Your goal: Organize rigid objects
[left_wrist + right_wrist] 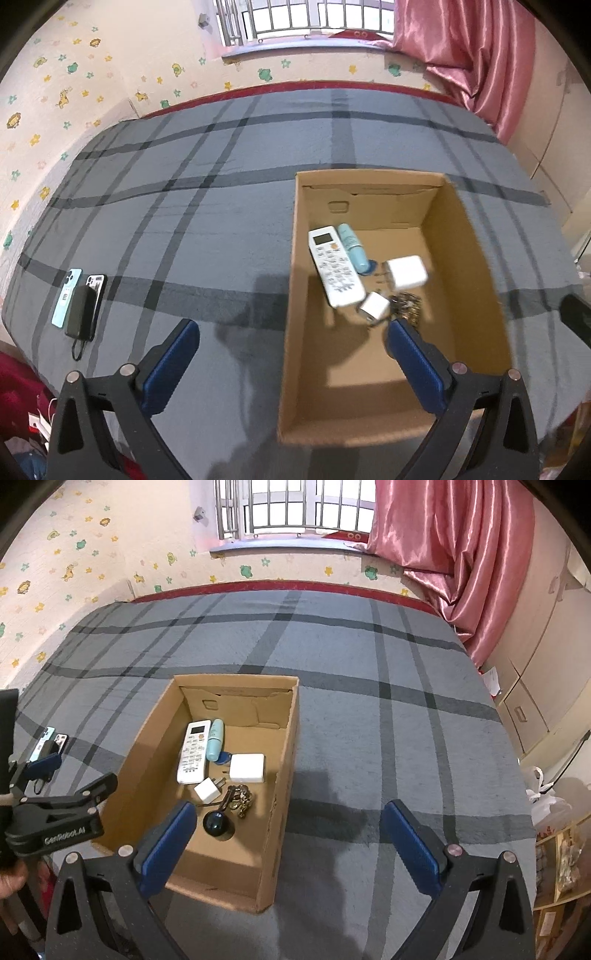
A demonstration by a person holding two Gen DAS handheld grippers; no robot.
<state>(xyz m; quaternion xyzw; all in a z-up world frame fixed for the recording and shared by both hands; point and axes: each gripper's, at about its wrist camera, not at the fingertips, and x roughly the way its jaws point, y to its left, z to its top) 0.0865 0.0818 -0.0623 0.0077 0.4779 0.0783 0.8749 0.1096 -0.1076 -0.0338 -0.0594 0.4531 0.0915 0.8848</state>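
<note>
Item: box, on the bed, holding remote, tube, two chargers, keys and a dark ball.
Outstanding: two phones and a power bank, far left on the blanket.
Left gripper: jaws wide, empty. Right gripper: jaws wide, empty.
Handling: take your left gripper to the power bank first; it lies on the phones.
Obscured: the phones under it; its cord end; a blue item beside the tube.

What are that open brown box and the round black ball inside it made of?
The open brown box looks like matt corrugated cardboard: tan walls with folded flaps and a punched handle slot. The round black ball appears to be glossy hard plastic or glass, since it shows a sheen; which one I cannot tell.
</note>
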